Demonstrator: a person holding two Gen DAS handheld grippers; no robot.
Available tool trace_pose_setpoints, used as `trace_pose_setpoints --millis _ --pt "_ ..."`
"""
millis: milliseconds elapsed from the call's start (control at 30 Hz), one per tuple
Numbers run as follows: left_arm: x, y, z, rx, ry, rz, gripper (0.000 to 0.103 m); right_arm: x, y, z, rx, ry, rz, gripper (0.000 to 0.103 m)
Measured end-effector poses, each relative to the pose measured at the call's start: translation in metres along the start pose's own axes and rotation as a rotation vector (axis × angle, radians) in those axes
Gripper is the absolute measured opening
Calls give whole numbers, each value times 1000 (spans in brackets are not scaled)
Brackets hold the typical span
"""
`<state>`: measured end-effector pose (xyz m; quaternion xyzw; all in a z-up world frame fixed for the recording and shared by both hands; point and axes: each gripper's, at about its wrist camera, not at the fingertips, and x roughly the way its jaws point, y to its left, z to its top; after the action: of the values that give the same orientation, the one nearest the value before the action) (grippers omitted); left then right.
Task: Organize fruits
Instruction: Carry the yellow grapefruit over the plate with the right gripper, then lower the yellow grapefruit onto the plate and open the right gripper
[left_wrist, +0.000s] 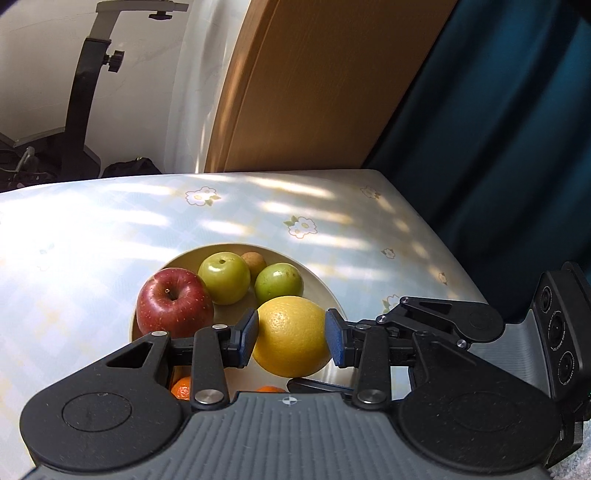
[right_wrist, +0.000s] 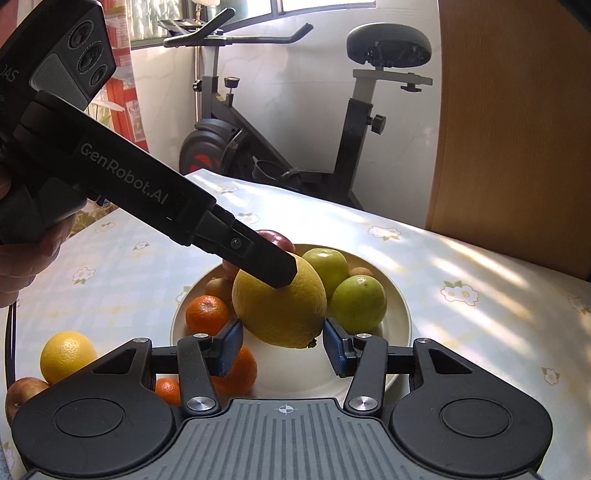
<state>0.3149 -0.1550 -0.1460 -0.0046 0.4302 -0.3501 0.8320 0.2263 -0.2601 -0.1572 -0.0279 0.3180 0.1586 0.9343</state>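
A large yellow citrus (left_wrist: 291, 336) sits between the blue pads of my left gripper (left_wrist: 291, 332), which is shut on it over the cream plate (left_wrist: 327, 286). In the right wrist view one left finger (right_wrist: 273, 266) lies across the same citrus (right_wrist: 280, 306). My right gripper (right_wrist: 282, 347) is just in front of and below it, open, its pads clear of the fruit. The plate (right_wrist: 400, 314) holds a red apple (left_wrist: 173, 302), two green apples (left_wrist: 223, 277) (left_wrist: 279, 282), a small brown fruit (left_wrist: 255, 262) and mandarins (right_wrist: 207, 314).
A second yellow citrus (right_wrist: 66, 354) and a reddish apple (right_wrist: 22, 395) lie on the flowered tablecloth left of the plate. A hand (right_wrist: 22, 258) holds the left gripper. An exercise bike (right_wrist: 354, 122), a wooden panel (left_wrist: 317, 85) and a blue curtain (left_wrist: 491, 147) stand behind the table.
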Motion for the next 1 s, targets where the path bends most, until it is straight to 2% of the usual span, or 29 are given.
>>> trace_pose_setpoints --millis 467,1000 --pt "24 21 10 7 63 65 42 41 -14 -8 73 25 -5 44" --pt "-2 19 7 9 2 79 42 45 -11 -6 94 31 -51 46"
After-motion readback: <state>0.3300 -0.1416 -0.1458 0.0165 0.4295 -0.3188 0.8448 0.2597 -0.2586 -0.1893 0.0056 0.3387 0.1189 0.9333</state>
